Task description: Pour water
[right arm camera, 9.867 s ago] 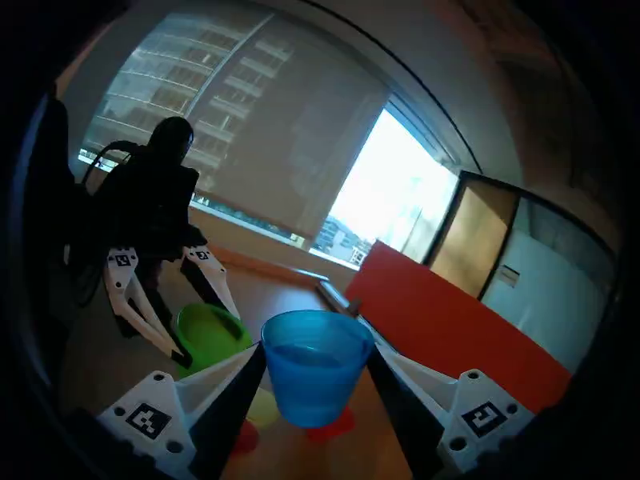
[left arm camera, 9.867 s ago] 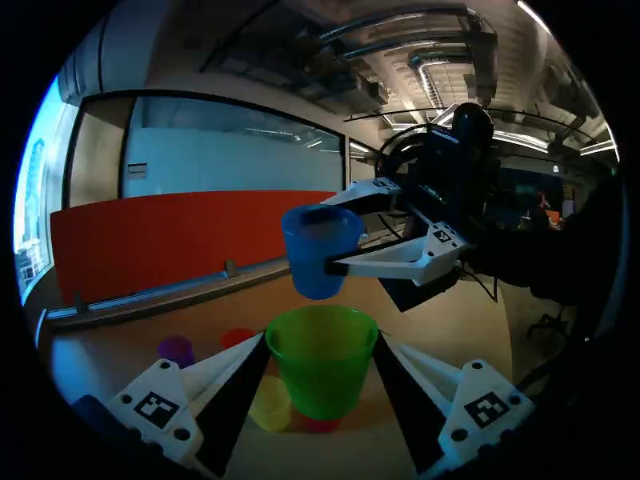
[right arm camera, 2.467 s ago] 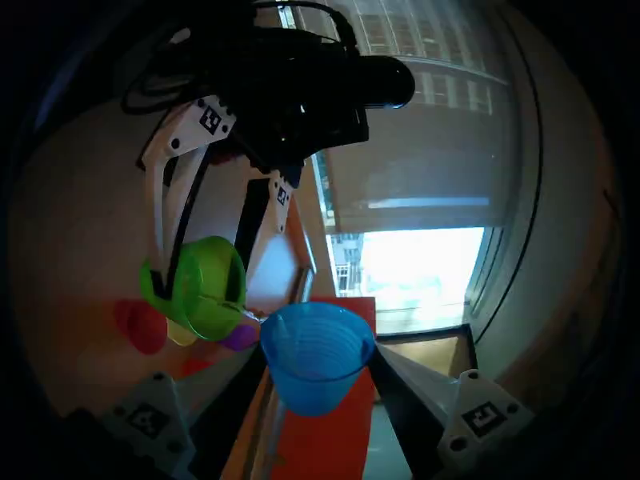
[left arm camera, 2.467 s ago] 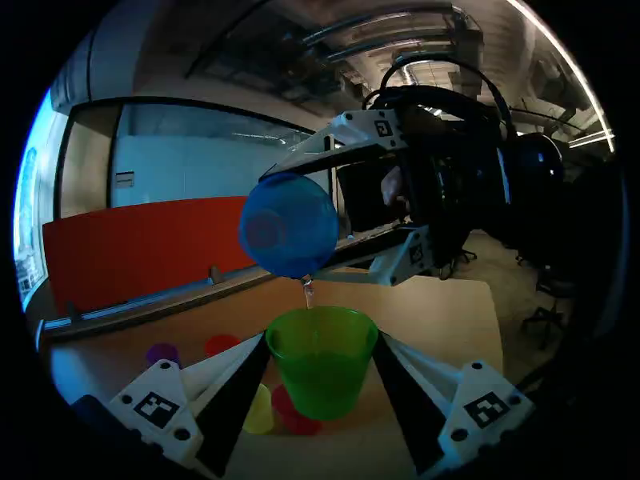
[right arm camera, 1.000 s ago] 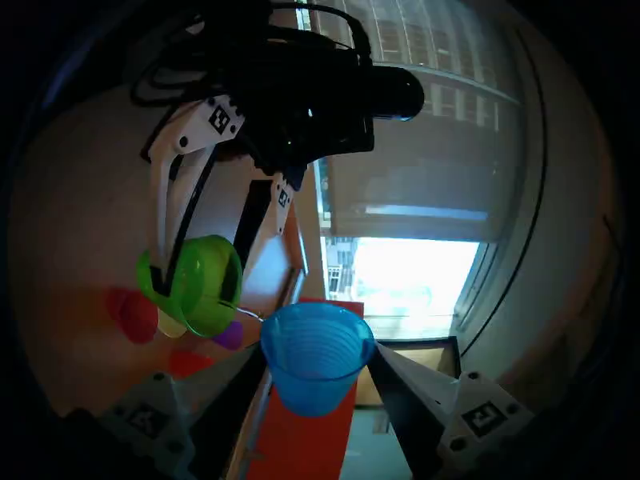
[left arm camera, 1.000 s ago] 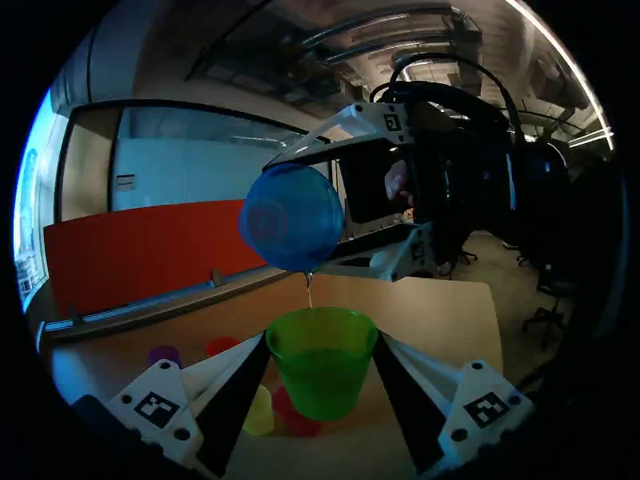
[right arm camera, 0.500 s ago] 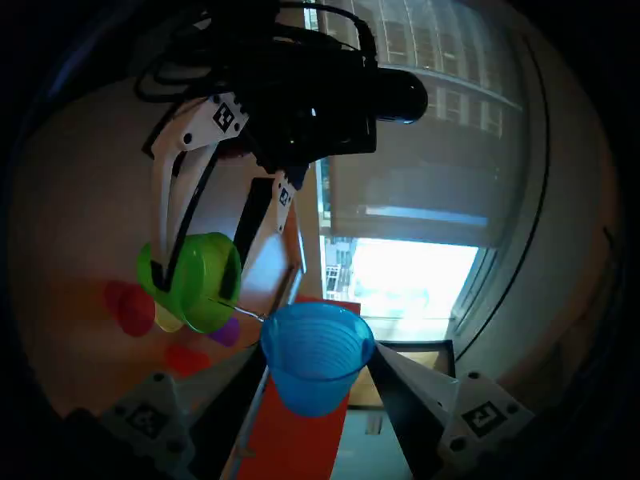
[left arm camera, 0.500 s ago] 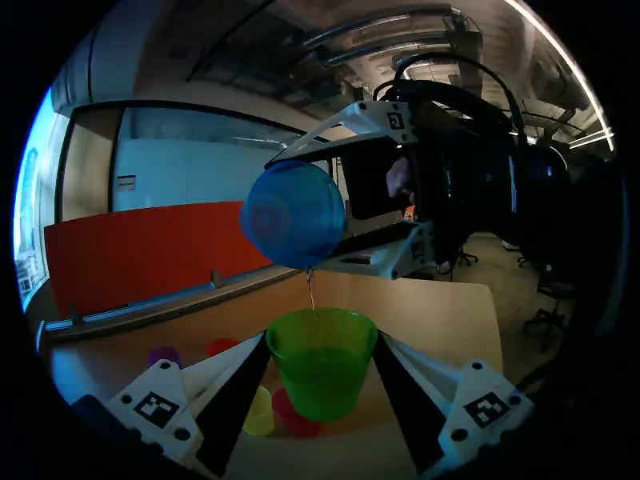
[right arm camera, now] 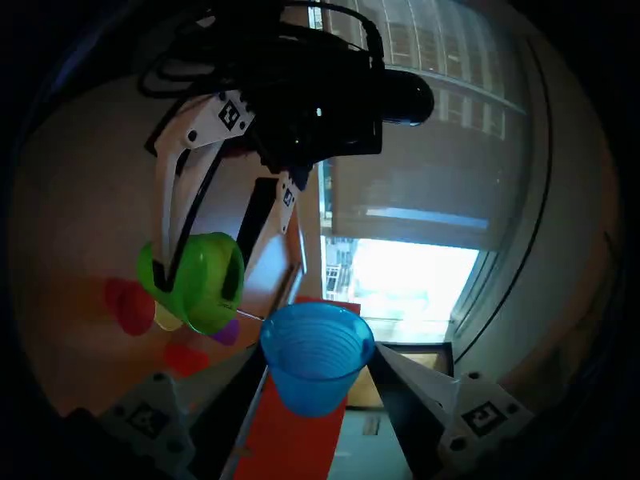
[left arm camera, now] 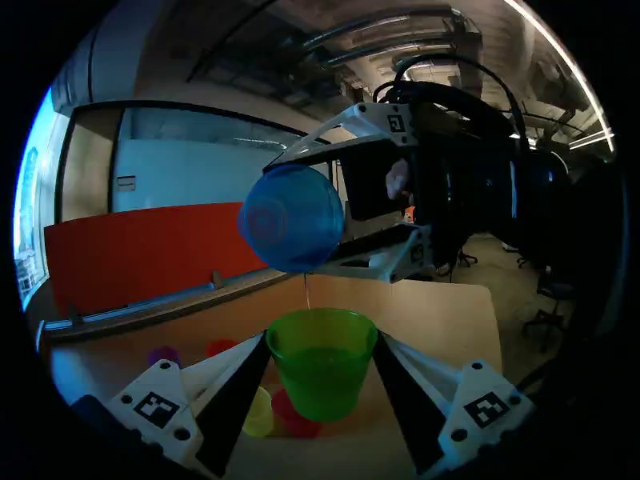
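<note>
Blue translucent plastic cup (left arm camera: 292, 218) up in the air, tipped almost onto its side, mouth angled down and away, base facing the left gripper view. Pinched at both sides by the right gripper (right arm camera: 318, 376), white fingers pressed on the wall. Thin thread of water (left arm camera: 306, 290) dropping from the low lip into the green translucent plastic cup (left arm camera: 322, 360) directly beneath, the two cups close but apart. Green cup upright, clamped between the black-padded fingers of the left gripper (left arm camera: 322, 370), lifted clear of the light wooden table (left arm camera: 432, 304), water showing in its lower part.

Step in hand, by the look of it: tail end of the pour. Ribbed inside of the blue cup looking almost bare in the right gripper view, so probably little left.

Next, likely: hold the tilt until the thread stops, keep the green cup level and centred under the lip, then roll the blue cup upright and lower both.

Below the green cup, small plastic cups on the table: purple (left arm camera: 163, 354) and red (left arm camera: 218, 347) toward the far edge by the red partition (left arm camera: 144, 248), yellow (left arm camera: 258, 410) and another red (left arm camera: 292, 412) nearer.
</note>
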{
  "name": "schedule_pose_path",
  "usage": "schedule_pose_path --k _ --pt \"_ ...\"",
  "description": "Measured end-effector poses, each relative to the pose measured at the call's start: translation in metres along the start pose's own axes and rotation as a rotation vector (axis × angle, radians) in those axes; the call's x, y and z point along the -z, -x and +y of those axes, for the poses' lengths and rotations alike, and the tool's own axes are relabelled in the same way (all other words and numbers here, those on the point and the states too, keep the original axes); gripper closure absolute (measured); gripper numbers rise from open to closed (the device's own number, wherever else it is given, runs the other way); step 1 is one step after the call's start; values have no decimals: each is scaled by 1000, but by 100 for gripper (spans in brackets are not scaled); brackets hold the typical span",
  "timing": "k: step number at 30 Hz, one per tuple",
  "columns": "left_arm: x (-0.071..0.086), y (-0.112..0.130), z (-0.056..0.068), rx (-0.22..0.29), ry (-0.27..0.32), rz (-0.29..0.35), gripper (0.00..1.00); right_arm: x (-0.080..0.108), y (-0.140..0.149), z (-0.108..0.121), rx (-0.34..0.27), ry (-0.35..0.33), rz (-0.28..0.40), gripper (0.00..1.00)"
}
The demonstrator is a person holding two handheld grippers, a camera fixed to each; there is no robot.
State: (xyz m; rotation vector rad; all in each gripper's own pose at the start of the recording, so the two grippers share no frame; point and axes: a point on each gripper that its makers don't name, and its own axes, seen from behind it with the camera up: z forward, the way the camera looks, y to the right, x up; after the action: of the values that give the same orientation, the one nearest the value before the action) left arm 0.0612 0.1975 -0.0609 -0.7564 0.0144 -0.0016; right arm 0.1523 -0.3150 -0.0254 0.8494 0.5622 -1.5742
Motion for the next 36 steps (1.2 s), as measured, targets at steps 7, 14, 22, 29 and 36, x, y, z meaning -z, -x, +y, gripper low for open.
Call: schedule_pose_path --k 7,14,22,29,36 --pt "1 0 0 -2 -1 1 12 0 -2 1 6 5 3 10" --pt "1 -1 1 -2 -1 3 12 0 -6 2 4 9 7 10" --pt "2 0 2 -5 -2 -2 12 1 -9 -2 -91 17 19 10" --pt "3 5 3 -14 -2 -21 12 3 -1 -7 -277 43 10 10" --pt "3 8 1 -17 -8 -37 12 6 8 -19 -504 56 -6 9"
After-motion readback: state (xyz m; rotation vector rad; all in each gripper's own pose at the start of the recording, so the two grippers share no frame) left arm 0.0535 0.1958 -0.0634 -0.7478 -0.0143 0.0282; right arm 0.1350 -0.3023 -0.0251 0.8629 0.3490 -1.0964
